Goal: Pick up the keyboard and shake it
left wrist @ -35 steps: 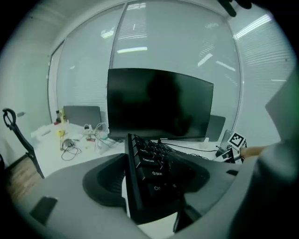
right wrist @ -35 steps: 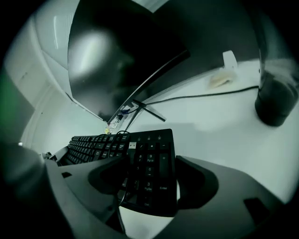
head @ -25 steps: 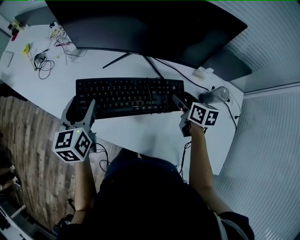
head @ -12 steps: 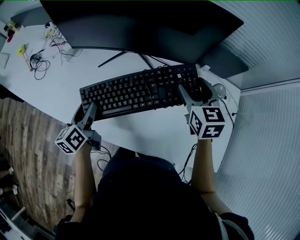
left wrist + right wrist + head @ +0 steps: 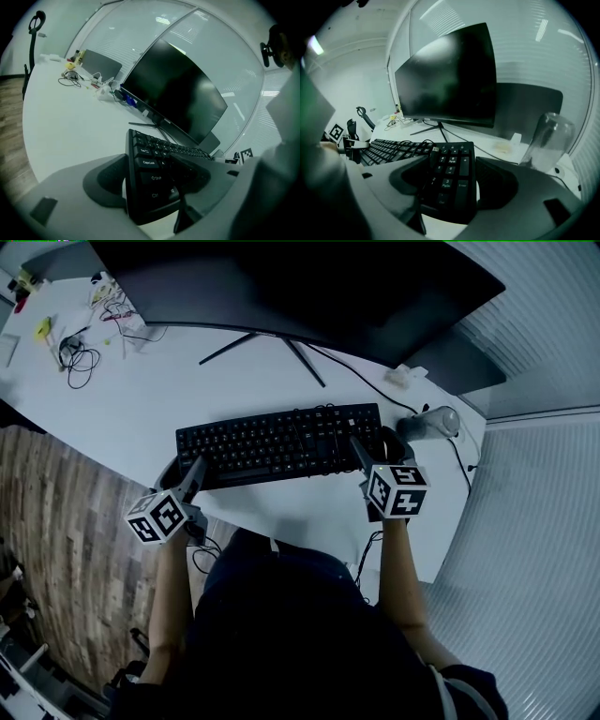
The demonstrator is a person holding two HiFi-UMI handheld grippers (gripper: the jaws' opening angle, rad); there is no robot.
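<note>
Black full-size keyboard (image 5: 281, 444), number pad on its right end, lies across the near part of the white desk (image 5: 141, 399), roughly level, just in front of the person. A thin cable with a USB plug (image 5: 425, 149) is looped over the keys near the number pad. Left gripper (image 5: 187, 472) has the Caps Lock and Shift end, one jaw over the keys and one behind the board, clamped on it. Right gripper (image 5: 370, 446) pinches the number pad end the same way. Whether the board clears the desk, I cannot tell. Behind it, a dark monitor (image 5: 309, 287) on a splayed foot. A clear bottle (image 5: 431, 424) sits just right of the keyboard. Loose wires (image 5: 80, 357) lie at the far left.
</note>
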